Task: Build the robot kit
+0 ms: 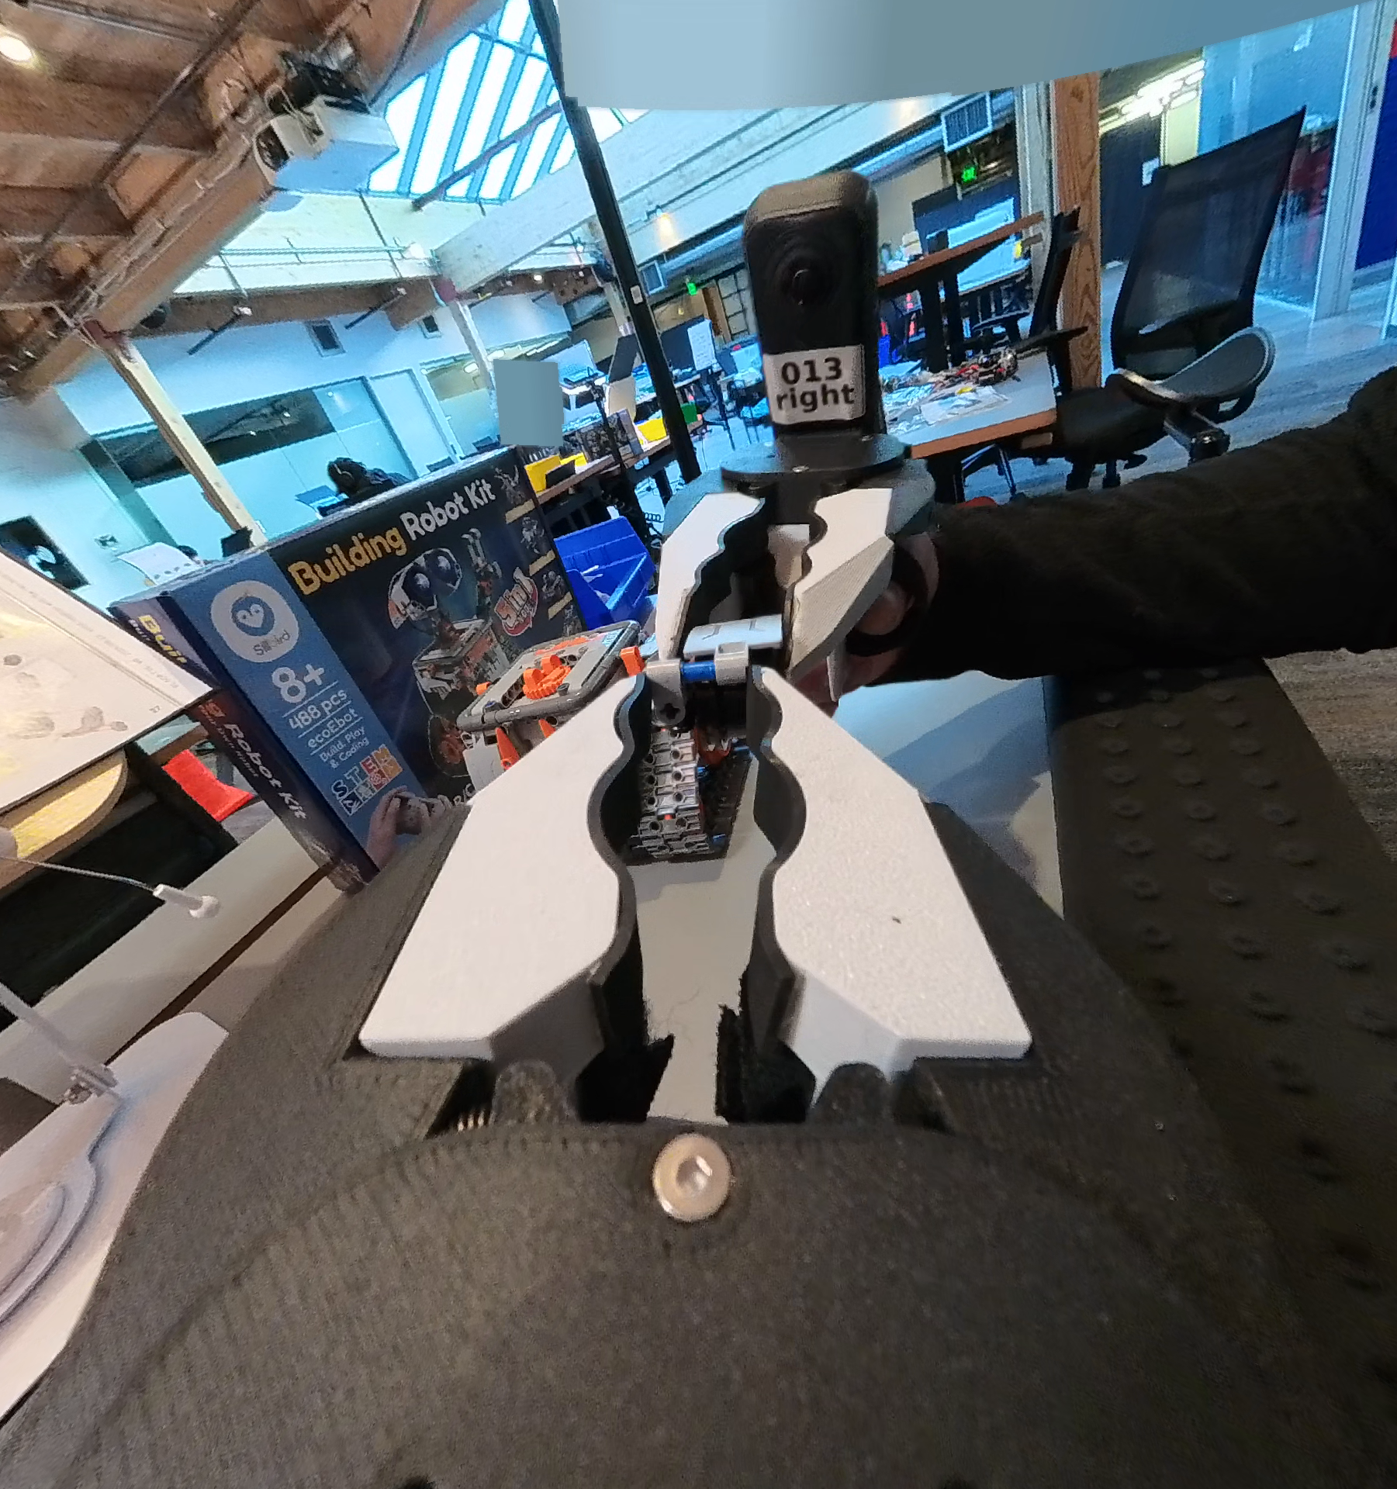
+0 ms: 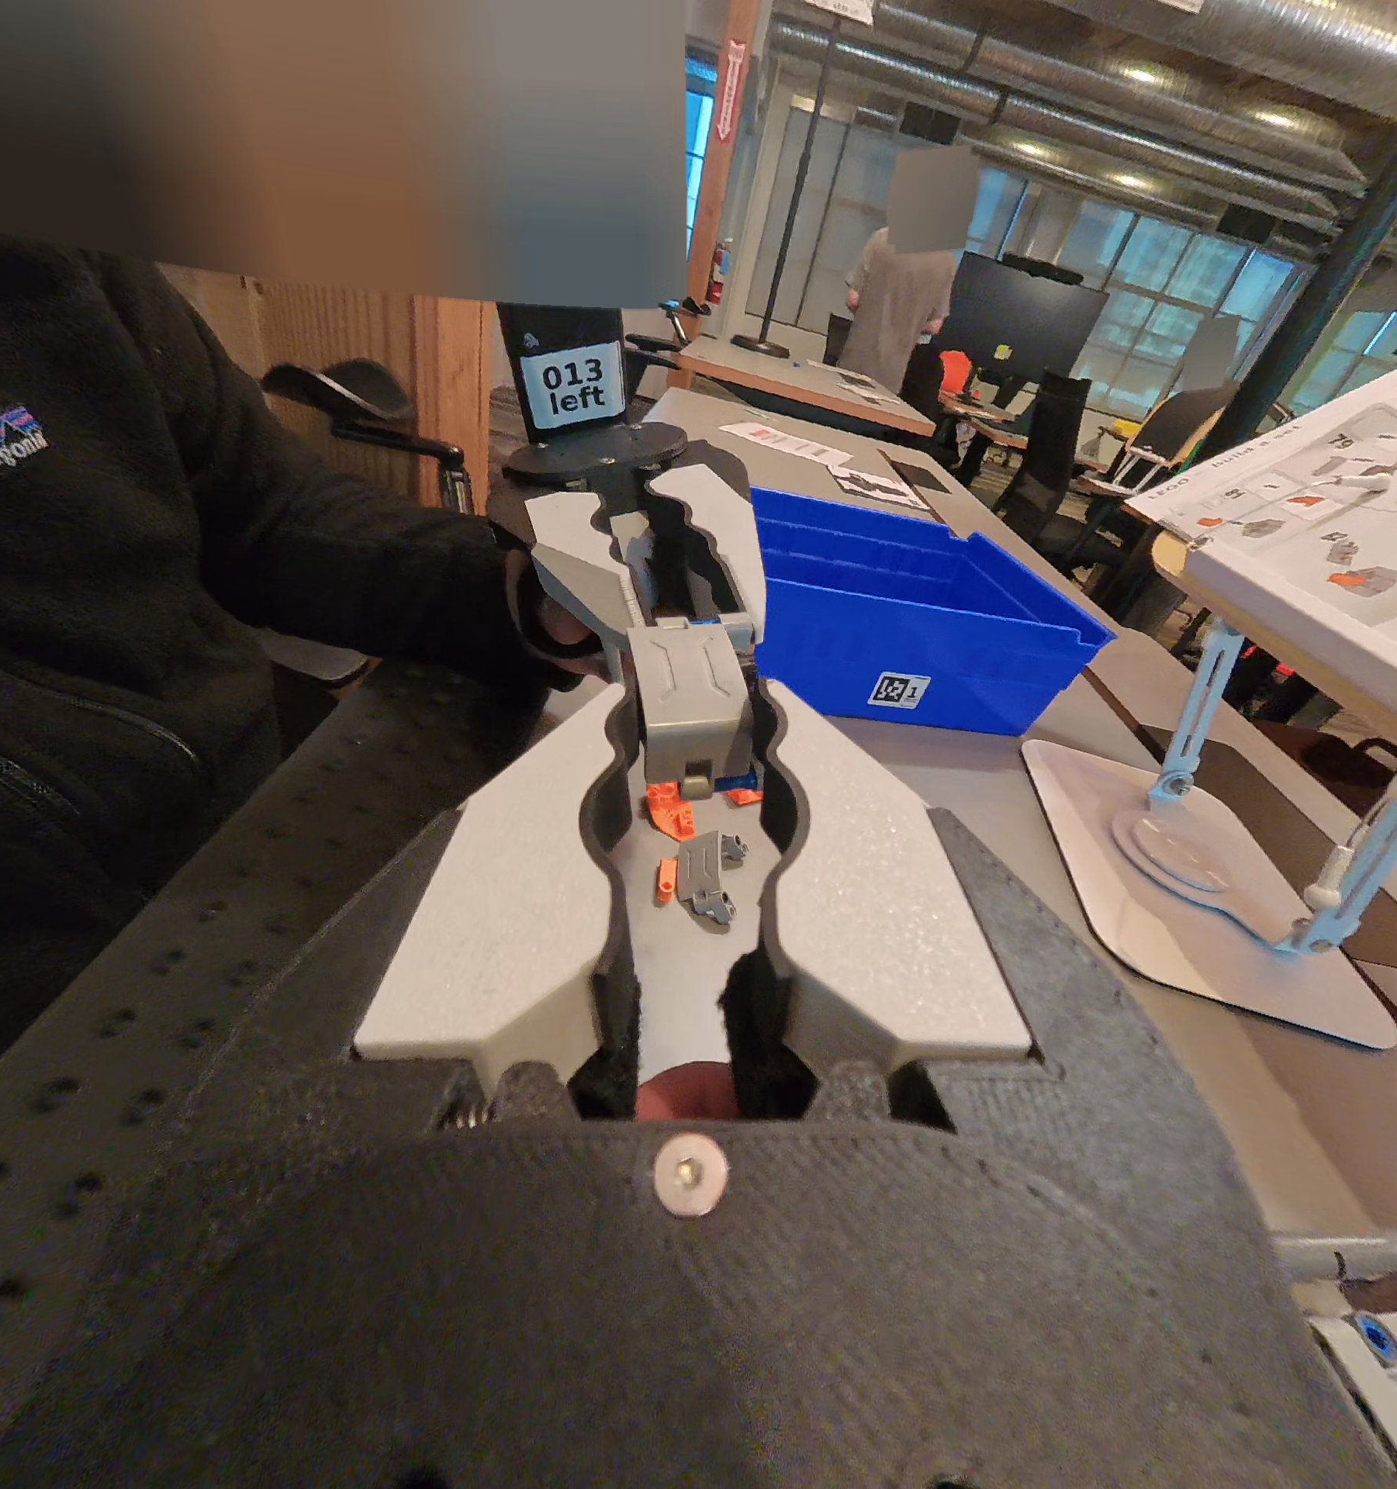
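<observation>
Table: grey top beneath my two tongs, the landmark for all else here.
Kit box: blue building-set carton standing on end at the table's far side, seen from my left tongs.
Blue bin: open plastic tray on the table, just beyond my right tongs' tips, a square marker sticker on its near wall.
Booklet stand: white base on the table to the right, its arms holding up a tilted instruction booklet.
Left tongs: mine, clenched around the brick assembly, a dark grey-and-black block held above the table.
Right tongs: mine, gripping the grey panel piece that meets the left tongs' load tip to tip above the table.
Half-built model: grey and orange, on the table in front of the kit box.
Loose parts: small grey and orange pieces lying on the table under my right tongs.
</observation>
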Motion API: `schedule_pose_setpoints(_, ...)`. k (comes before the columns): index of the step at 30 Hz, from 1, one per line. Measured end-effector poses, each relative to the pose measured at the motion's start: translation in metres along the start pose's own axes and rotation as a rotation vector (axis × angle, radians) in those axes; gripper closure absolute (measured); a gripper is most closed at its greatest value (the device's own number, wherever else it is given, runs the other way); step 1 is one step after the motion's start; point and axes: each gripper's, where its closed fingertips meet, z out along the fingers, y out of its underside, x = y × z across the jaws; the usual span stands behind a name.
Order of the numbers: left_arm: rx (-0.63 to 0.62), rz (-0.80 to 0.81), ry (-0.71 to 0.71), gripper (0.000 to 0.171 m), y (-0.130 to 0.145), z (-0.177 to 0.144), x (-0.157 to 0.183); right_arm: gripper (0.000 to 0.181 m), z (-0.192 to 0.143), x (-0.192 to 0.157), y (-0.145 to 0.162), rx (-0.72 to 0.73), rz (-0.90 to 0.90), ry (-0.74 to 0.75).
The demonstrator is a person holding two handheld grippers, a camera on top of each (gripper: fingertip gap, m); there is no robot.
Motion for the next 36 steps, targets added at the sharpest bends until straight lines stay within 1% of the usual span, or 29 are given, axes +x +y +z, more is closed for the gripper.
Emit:
schedule_pose_setpoints(6,-0.017,-0.002,0.007,0.15,0.004,0.001,0.001,0.151,-0.002,-0.003,-0.003,-0.011,-0.054,0.005)
schedule_pose_setpoints(10,-0.04,0.007,0.016,0.15,0.009,0.003,0.003,0.157,0.001,-0.005,0.002,-0.049,-0.086,0.008)
schedule_pose_setpoints(15,-0.049,0.003,0.029,0.15,0.012,0.004,0.005,0.158,0.001,-0.006,0.008,-0.073,-0.073,-0.008)
schedule_pose_setpoints(21,-0.084,0.034,0.053,0.15,0.018,0.006,0.011,0.159,0.003,-0.011,0.021,-0.141,-0.085,-0.036)
schedule_pose_setpoints(26,-0.092,0.04,0.072,0.151,0.019,0.005,0.014,0.159,0.004,-0.014,0.023,-0.157,-0.091,-0.055)
schedule_pose_setpoints(32,-0.102,0.064,0.059,0.15,0.018,0.005,0.014,0.16,0.005,-0.013,0.022,-0.146,-0.095,-0.047)
schedule_pose_setpoints(36,-0.126,0.076,0.054,0.15,0.021,0.004,0.014,0.16,0.007,-0.013,0.027,-0.158,-0.088,-0.05)
